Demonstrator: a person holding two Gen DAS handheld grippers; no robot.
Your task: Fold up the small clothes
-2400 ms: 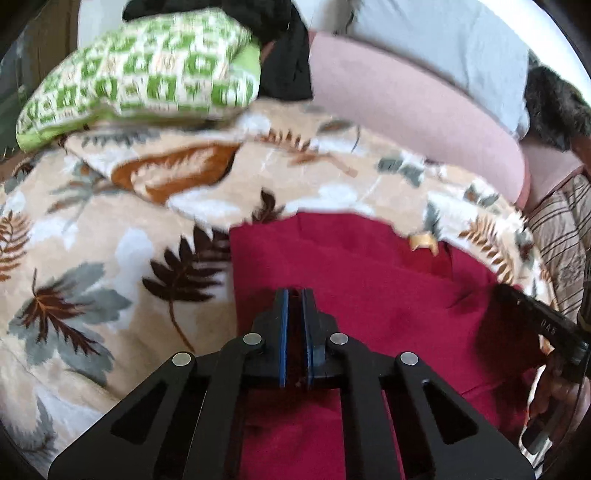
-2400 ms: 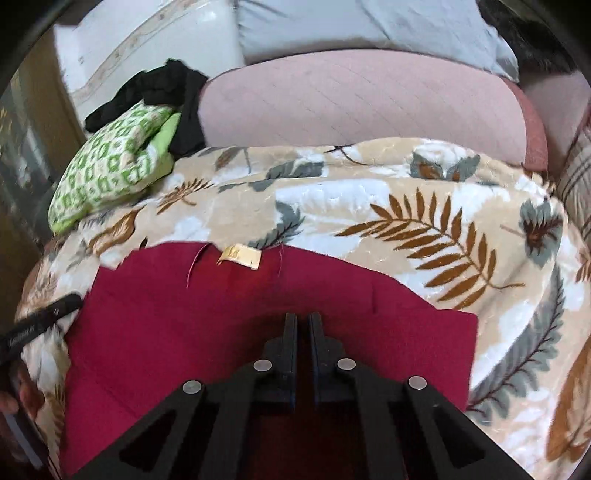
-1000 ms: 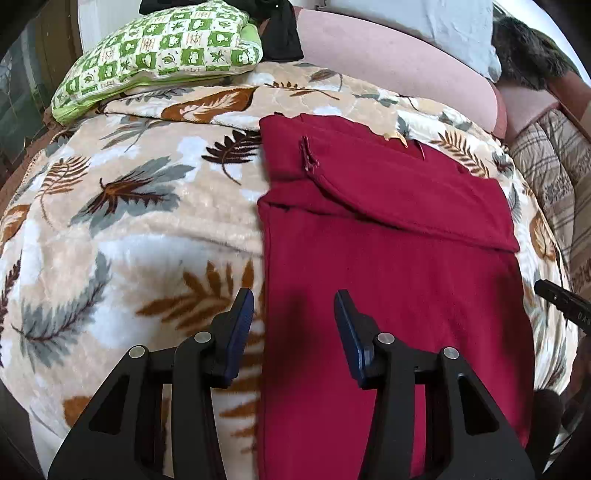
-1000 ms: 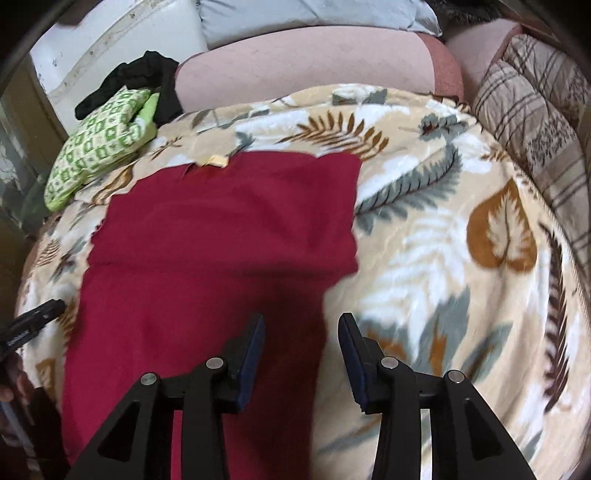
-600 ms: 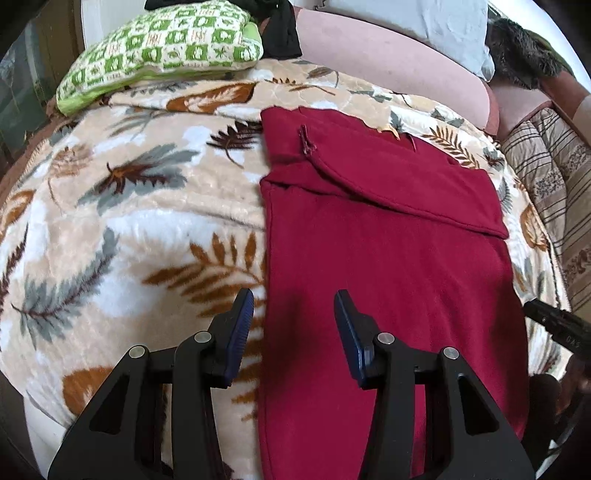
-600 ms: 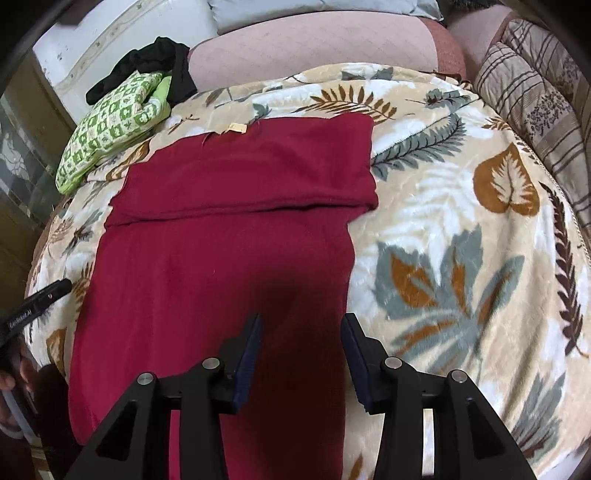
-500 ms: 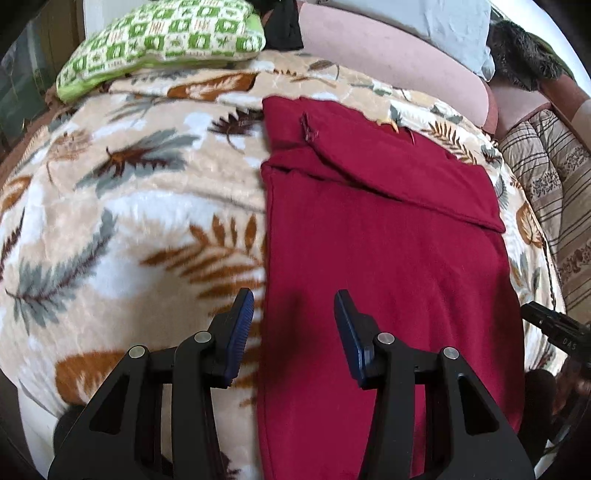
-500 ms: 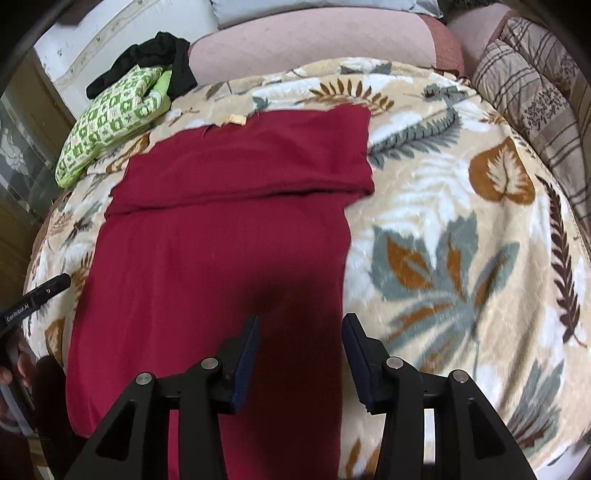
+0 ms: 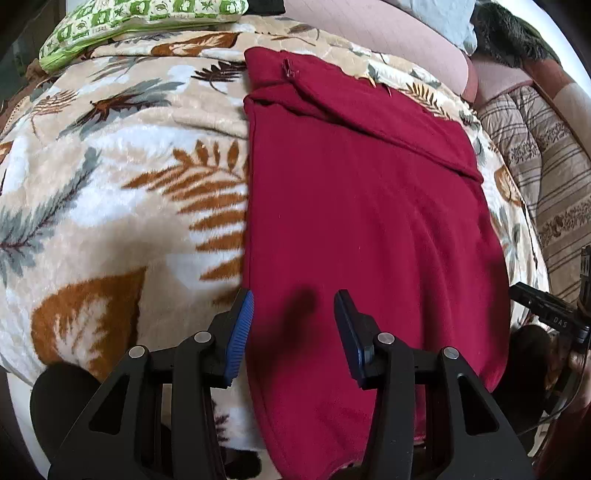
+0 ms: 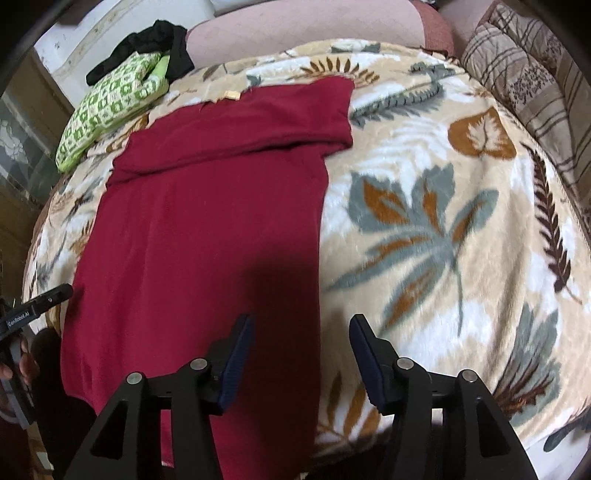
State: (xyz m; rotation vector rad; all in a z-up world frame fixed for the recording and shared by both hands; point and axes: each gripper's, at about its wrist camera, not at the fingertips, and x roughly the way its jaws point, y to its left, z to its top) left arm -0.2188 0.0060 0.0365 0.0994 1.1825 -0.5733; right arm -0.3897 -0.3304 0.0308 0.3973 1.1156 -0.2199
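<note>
A dark red garment lies flat on the leaf-patterned blanket, its far end folded back into a band. My left gripper is open above the garment's near left edge, with nothing between its blue pads. In the right wrist view the same red garment runs down the left half. My right gripper hovers over its near right edge, jaws opening and empty. A small tan tag shows at the garment's far edge. Each view shows the other gripper at its side edge.
A green-and-white patterned pillow with black clothing on it lies at the far left. A pink bolster runs along the back. A striped quilt lies to the right. The blanket drops off at the near edge.
Both grippers have drawn back toward the near end of the garment and sunk lower. The right gripper's jaws have spread wider. The left gripper's opening is unchanged.
</note>
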